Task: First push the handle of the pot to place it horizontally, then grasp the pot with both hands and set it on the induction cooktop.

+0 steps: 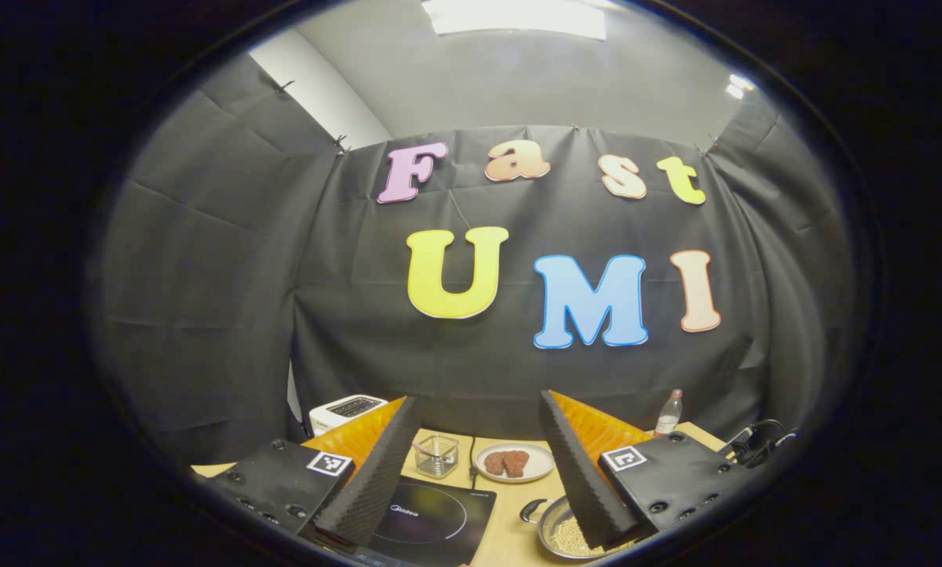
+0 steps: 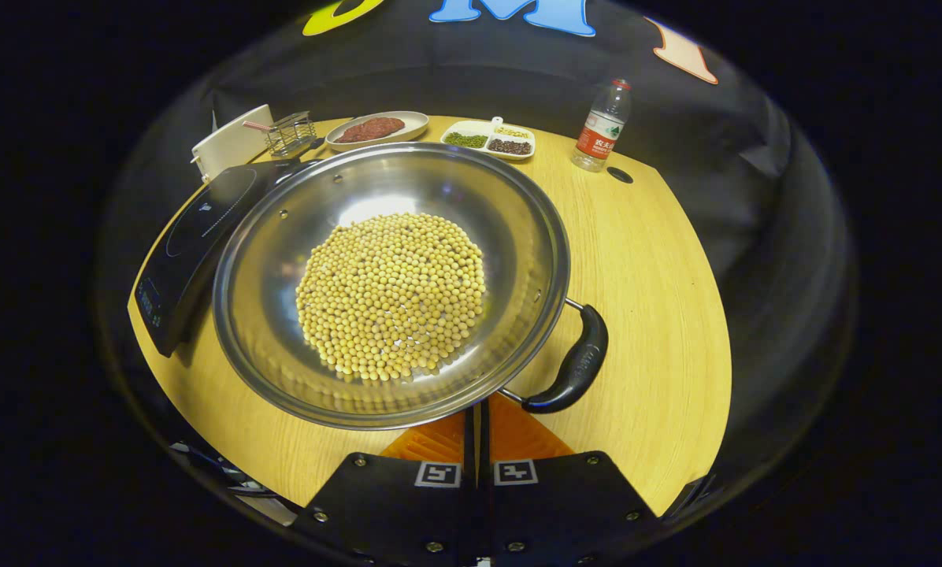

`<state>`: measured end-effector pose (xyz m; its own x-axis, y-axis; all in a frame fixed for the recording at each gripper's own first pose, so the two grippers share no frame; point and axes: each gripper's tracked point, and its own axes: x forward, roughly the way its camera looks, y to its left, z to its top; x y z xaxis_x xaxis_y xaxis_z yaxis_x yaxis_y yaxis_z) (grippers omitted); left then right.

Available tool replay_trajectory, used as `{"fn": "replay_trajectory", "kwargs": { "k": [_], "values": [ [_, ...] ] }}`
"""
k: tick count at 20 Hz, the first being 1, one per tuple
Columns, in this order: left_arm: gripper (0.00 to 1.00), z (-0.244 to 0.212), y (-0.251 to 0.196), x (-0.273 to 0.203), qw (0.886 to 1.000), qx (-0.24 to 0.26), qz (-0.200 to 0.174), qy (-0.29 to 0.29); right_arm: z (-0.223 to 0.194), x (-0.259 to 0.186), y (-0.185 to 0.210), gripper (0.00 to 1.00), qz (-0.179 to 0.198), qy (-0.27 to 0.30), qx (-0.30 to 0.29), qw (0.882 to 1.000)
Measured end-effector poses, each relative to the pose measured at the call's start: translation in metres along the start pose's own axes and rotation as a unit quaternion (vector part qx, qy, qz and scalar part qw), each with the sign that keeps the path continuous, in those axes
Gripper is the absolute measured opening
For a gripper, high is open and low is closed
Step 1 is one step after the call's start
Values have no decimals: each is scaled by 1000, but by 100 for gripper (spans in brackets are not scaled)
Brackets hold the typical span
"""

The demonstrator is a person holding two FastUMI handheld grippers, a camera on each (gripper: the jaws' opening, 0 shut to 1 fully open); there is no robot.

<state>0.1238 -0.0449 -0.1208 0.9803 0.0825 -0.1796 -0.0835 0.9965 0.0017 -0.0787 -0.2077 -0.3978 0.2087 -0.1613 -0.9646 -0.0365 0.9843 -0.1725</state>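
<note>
Pot (image 2: 392, 283) handle (image 2: 573, 366) points lower right; cooktop (image 2: 195, 236) touches its left; right gripper (image 2: 477, 417) pinched together, left gripper (image 1: 471, 472) spread wide.

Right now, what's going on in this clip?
A person holds a gripper in each hand over a wooden table. The right gripper, jaws closed with nothing between them, sits low at the near rim of a steel pot full of soybeans, beside its black handle. The left gripper is raised, jaws wide open, above the induction cooktop. The pot stands on the table next to the cooktop, not on it yet.
</note>
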Motion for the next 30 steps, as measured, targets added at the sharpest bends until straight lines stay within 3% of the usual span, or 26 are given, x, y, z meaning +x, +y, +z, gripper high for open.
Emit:
{"fn": "replay_trajectory", "kwargs": {
  "k": [6, 11, 12, 13, 19, 26, 28, 30],
  "values": [
    [100, -19, -2, 1, 1000, 7, 12, 21, 14, 22, -26, 1, -35, -18, -5, 999],
    [99, -40, -9, 3, 999, 16, 15, 42, 26, 34, -47, 1, -38, -22, 17, 999],
    [95, -45, -11, 3, 999, 16, 15, 47, 30, 35, -51, 1, -37, -23, 22, 999],
    [100, -48, -12, 5, 998, 17, 16, 51, 35, 39, -54, 1, -37, -25, 24, 999],
    [99, -71, -19, 5, 997, 22, 18, 73, 67, 56, -70, 1, -49, -42, 29, 998],
    [100, -107, -27, 9, 994, 20, 7, 106, 71, 37, -89, 1, -69, -73, 64, 993],
    [94, -119, -32, 11, 993, 22, -2, 116, 77, 24, -93, 1, -72, -97, 86, 989],
    [99, -131, -36, 14, 991, 25, -10, 129, 86, 9, -94, 1, -66, -127, 108, 984]
  ]
}}
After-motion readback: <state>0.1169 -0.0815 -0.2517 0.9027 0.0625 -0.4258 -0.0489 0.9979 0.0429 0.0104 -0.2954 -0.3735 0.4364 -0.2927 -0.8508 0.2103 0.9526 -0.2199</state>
